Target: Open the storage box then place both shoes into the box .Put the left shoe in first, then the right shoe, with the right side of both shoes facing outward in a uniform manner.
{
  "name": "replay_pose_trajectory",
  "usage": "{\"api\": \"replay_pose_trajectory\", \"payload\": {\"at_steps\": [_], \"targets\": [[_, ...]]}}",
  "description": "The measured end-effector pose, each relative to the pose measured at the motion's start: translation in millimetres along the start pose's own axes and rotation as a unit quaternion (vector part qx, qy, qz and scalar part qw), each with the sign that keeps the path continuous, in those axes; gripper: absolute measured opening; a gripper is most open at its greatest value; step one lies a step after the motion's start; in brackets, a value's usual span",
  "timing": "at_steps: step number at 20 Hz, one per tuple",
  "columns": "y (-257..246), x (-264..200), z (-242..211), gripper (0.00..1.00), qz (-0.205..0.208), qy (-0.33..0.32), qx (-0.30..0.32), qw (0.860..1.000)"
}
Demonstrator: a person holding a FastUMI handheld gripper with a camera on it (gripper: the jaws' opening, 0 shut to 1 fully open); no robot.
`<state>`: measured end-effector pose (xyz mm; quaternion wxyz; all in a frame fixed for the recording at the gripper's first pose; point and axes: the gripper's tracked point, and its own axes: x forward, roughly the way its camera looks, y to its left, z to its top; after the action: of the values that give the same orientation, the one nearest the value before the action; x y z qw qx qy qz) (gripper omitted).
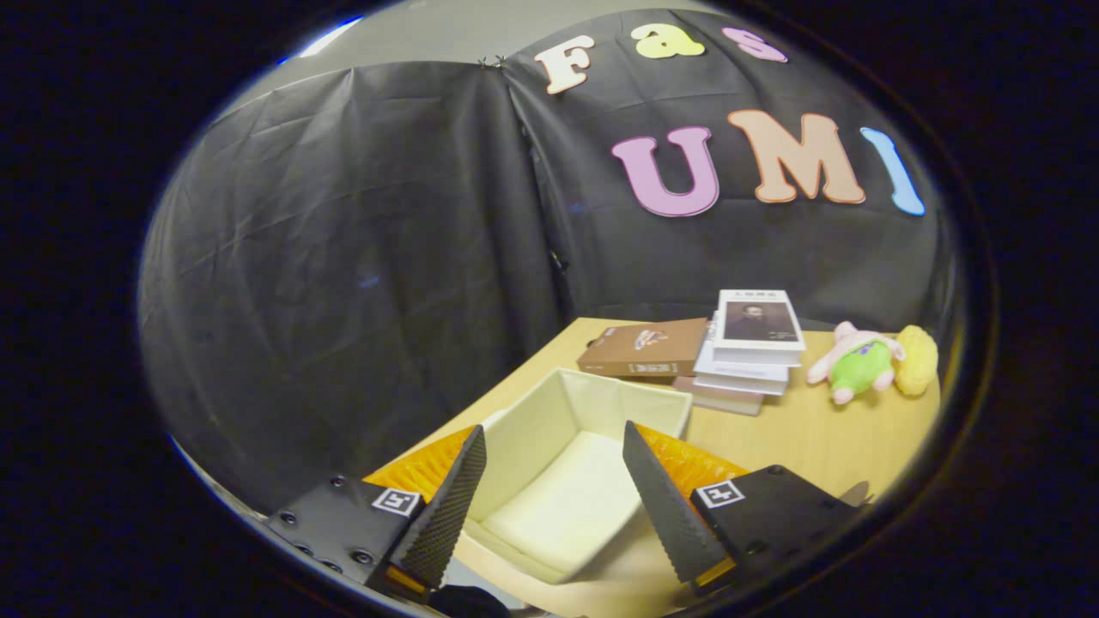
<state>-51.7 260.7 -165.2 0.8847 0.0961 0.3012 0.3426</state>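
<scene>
Hovering fingers [554,446] apart above open storage box [567,481]

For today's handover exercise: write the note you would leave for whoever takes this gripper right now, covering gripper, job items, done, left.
Gripper: open, holding nothing, fingers apart above the storage box.
Box: on the wooden table, open, inside looks empty, just ahead of and between the fingers.
Beyond it: stack of books, plush toy.
Done: box is open.
Left: left shoe in first, then right shoe, right sides facing outward.
</scene>
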Motion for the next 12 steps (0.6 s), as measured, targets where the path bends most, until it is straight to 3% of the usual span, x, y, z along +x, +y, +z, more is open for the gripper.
{"api": "replay_pose_trajectory", "payload": {"at_steps": [6, 12], "targets": [[-82.1, -39.0, -21.5, 1.00, -0.076, 0.010, -0.009, 0.997], [-139.5, -60.0, -67.7, 1.00, -0.120, 0.044, 0.017, 0.992]]}}
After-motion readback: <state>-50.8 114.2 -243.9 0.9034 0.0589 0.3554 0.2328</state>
